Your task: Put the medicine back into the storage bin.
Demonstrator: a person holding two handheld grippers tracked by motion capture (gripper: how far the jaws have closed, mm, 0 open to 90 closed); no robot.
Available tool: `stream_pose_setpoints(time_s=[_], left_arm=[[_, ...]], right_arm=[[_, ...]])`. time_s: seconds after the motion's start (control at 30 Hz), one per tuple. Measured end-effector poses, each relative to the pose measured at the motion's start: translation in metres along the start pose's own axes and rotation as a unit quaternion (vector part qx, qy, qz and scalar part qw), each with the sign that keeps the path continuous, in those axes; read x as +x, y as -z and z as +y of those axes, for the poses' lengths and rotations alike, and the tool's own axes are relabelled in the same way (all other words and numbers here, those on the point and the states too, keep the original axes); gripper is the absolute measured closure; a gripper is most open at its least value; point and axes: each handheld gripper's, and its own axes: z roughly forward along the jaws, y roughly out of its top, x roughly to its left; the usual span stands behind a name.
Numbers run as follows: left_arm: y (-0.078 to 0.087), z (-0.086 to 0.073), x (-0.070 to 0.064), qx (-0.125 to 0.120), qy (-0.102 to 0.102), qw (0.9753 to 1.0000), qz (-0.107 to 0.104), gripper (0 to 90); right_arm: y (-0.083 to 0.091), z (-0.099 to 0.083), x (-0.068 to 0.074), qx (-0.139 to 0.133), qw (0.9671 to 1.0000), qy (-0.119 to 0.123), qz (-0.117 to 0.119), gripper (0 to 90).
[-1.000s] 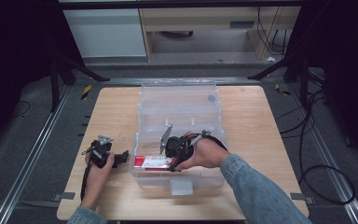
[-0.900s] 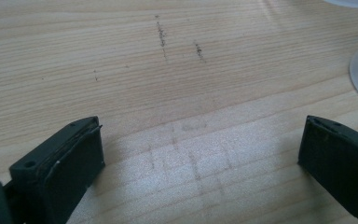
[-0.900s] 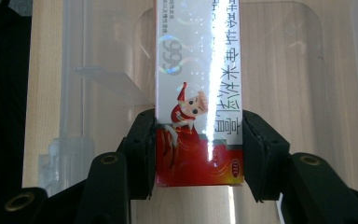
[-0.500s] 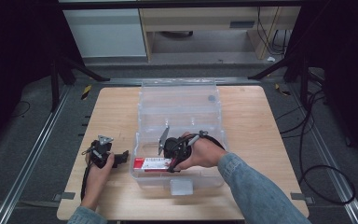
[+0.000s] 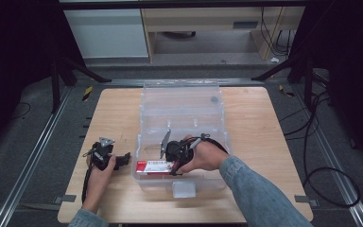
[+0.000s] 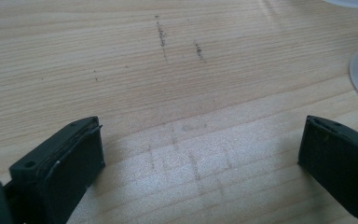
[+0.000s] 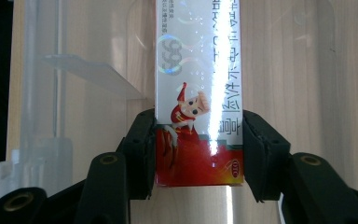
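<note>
**Red-and-white carton held inside clear storage box, near front edge of table**

High view. Item: long, flat red-and-white carton (image 5: 155, 166), lying in the front left part of the clear plastic box (image 5: 184, 101), which sits mid-table toward the front edge with its lid folded back. The right gripper (image 5: 174, 153) reaches into the box at the carton's right end. The left gripper (image 5: 105, 156) rests on the bare wooden table (image 5: 264, 127), just left of the box, near the front left corner.

Left gripper view. Jaws spread wide over bare wood grain, nothing between them; a curve of the clear box shows at the right edge.

Right gripper view. Both jaws are pressed flat against the two long narrow sides of the carton (image 7: 199, 93), close to its red end; the rest of the carton extends away over the box floor. A clear divider (image 7: 91, 74) stands to one side.

Handling, judged: thin glossy cardboard, probably light and fairly stiff, but crushable under a hard squeeze and liable to slip. The grip across the narrow width suits it; holding so near one end may let the far end droop or swing.
</note>
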Motion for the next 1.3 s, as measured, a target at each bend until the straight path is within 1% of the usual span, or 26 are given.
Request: stream_pose_setpoints(time_s=[0.13,0.33,0.4,0.43,0.53,0.93,1.0,1.3], left_arm=[[0.000,0.000,0.000,0.000,0.000,1.0000,0.000,0.0],[0.000,0.000,0.000,0.000,0.000,1.0000,0.000,0.0],[0.000,0.000,0.000,0.000,0.000,1.0000,0.000,0.0],[0.000,0.000,0.000,0.001,-0.001,1.0000,0.000,0.0],[0.000,0.000,0.000,0.001,-0.001,1.0000,0.000,0.0],[0.000,0.000,0.000,0.001,-0.001,1.0000,0.000,0.0],[0.000,0.000,0.000,0.001,-0.001,1.0000,0.000,0.0],[0.000,0.000,0.000,0.001,-0.001,1.0000,0.000,0.0]], right_arm=[[-0.003,0.000,-0.001,0.006,1.0000,0.001,-0.002,51.2],[-0.006,-0.001,-0.002,0.005,1.0000,0.002,-0.002,51.2],[-0.008,-0.001,-0.002,0.008,1.0000,-0.001,-0.001,51.2],[-0.010,-0.002,-0.002,0.005,0.9999,-0.009,0.003,51.3],[-0.012,-0.004,-0.003,0.003,0.9999,-0.008,0.005,51.3],[-0.016,-0.004,-0.004,0.008,0.9999,-0.012,0.006,51.2],[-0.018,-0.005,-0.004,0.007,0.9998,-0.017,0.007,51.2],[-0.024,-0.005,-0.005,0.016,0.9997,-0.017,0.010,51.2]])
